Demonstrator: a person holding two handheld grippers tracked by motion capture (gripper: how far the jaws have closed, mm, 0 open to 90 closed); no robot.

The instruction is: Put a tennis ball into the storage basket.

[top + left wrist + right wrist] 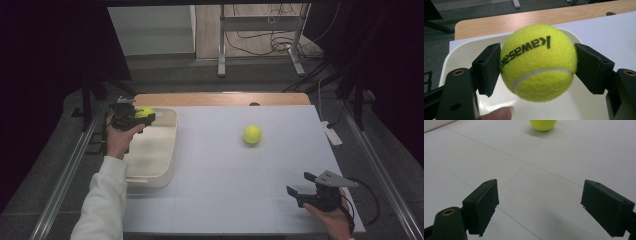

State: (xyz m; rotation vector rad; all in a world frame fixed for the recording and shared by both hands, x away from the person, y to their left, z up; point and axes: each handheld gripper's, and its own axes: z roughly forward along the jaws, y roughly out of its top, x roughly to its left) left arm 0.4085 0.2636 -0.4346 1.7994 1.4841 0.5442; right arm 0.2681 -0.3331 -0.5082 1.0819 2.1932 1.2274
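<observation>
My left gripper (141,117) is shut on a yellow tennis ball (144,113) and holds it above the far end of a cream plastic tub (168,152) at the table's left. In the left gripper view both black pads press the sides of the tennis ball (538,62), with the tub (459,51) below it. A second tennis ball (252,134) lies loose on the white table top (225,175), right of centre. My right gripper (301,183) rests low near the front right corner, jaws wide open with nothing between them. Far ahead of it lies the second ball (543,124).
A bare wooden strip (215,98) runs along the table's far edge. Metal rails flank the table on both sides. A small white tag (332,134) lies at the right edge. Cables and a metal stand sit on the floor beyond.
</observation>
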